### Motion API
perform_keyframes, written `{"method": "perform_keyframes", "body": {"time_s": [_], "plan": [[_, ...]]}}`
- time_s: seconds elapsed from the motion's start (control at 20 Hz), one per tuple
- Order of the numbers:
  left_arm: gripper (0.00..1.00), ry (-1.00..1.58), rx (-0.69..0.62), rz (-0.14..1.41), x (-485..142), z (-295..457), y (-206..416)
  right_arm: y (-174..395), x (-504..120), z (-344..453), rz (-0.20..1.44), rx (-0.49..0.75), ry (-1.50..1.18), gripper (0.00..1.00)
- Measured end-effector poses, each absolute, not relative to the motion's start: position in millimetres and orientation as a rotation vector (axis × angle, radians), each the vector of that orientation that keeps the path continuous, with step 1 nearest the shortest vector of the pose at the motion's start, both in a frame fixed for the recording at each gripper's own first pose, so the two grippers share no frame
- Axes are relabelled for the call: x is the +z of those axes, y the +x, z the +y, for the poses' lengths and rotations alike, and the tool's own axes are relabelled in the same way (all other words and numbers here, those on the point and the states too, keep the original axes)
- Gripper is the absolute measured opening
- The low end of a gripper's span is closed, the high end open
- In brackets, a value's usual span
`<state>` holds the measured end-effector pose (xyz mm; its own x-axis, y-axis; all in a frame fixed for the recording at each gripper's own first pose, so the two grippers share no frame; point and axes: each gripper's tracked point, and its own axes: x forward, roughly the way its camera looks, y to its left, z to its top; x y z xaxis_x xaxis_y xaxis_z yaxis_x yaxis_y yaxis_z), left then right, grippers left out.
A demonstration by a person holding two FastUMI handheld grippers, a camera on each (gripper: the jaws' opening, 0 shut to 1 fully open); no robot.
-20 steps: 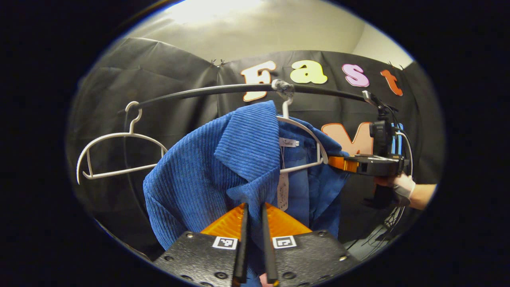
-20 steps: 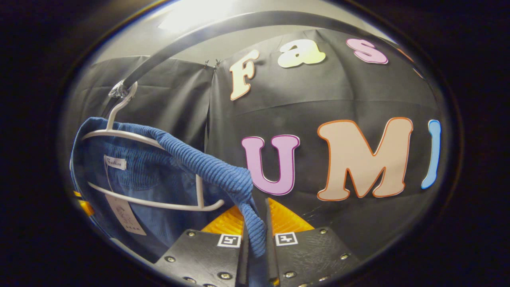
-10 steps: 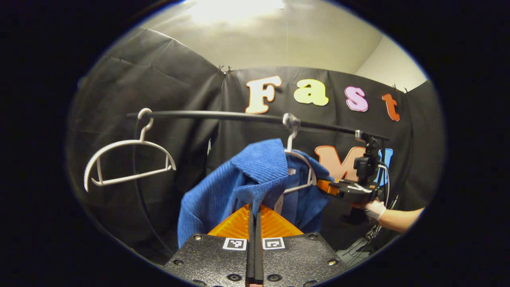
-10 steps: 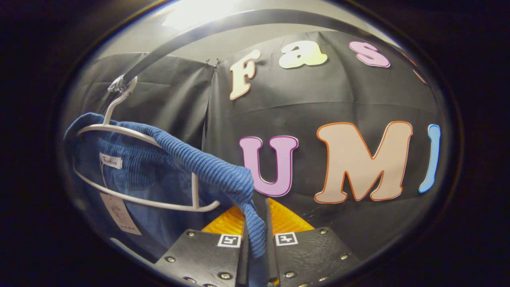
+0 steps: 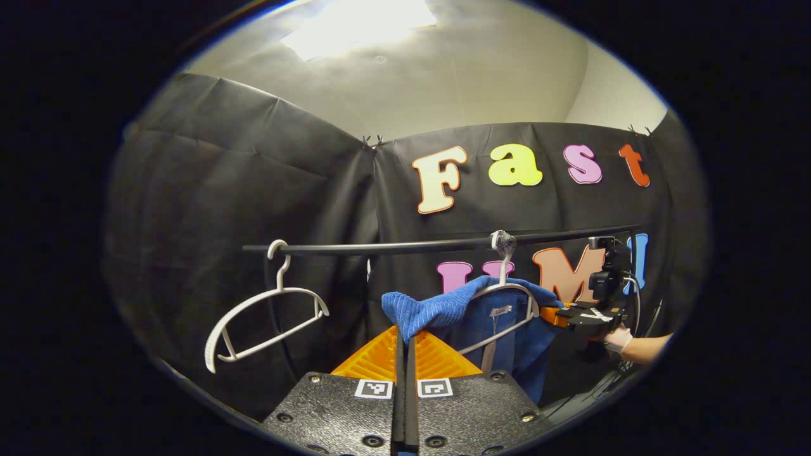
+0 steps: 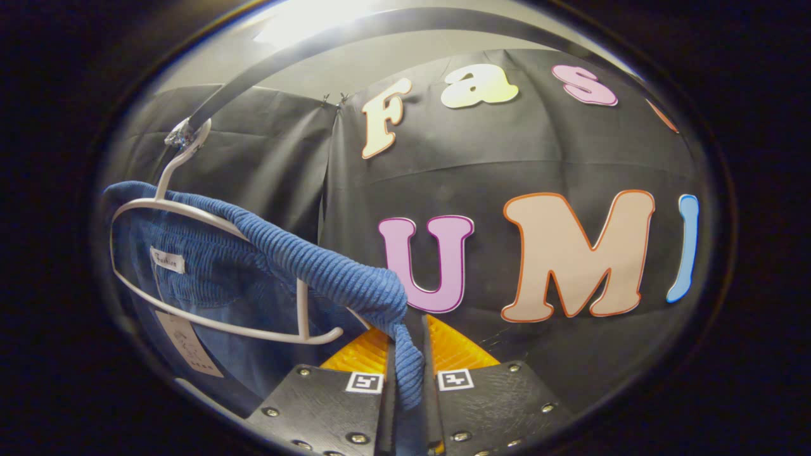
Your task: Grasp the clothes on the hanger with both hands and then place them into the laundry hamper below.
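Observation:
A blue corduroy garment point(image 5: 488, 316) hangs on a white hanger point(image 5: 513, 290) on the black rail point(image 5: 412, 246). My left gripper point(image 5: 406, 345) is shut on the garment's left shoulder, which stretches from the hanger to its fingertips. In the right gripper view, the right gripper point(image 6: 408, 339) is shut on a ribbed fold of the garment point(image 6: 329, 278), beside the hanger point(image 6: 190, 212). The left gripper view shows the right gripper point(image 5: 552, 315) at the garment's far side, held by a gloved hand point(image 5: 618, 339).
An empty white hanger point(image 5: 266, 316) hangs at the rail's left end, tilted. The rail point(image 6: 317, 47) arcs close over the right gripper. Black cloth walls stand behind, with cables low on the right point(image 5: 627, 373).
My left gripper has closed tight on the cloth and drawn back from the rail, pulling the left shoulder off the hanger. The right gripper has hardly moved and keeps its hold.

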<state>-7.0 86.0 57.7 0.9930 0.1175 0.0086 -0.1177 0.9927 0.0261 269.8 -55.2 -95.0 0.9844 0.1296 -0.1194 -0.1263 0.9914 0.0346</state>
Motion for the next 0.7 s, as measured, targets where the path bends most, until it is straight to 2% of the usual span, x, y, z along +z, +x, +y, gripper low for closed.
{"method": "perform_keyframes", "body": {"time_s": [0.25, 0.7], "plan": [[0.00, -0.001, 0.142, -0.018, 71.3, 120.8, -1.8, 267.6, -91.1, -47.6, 0.113, 0.141, 0.006, 0.17], [0.00, 0.152, 0.163, -0.025, 68.4, 161.7, 31.2, 265.8, -92.6, -43.5, 0.117, 0.165, 0.019, 0.17]]}}
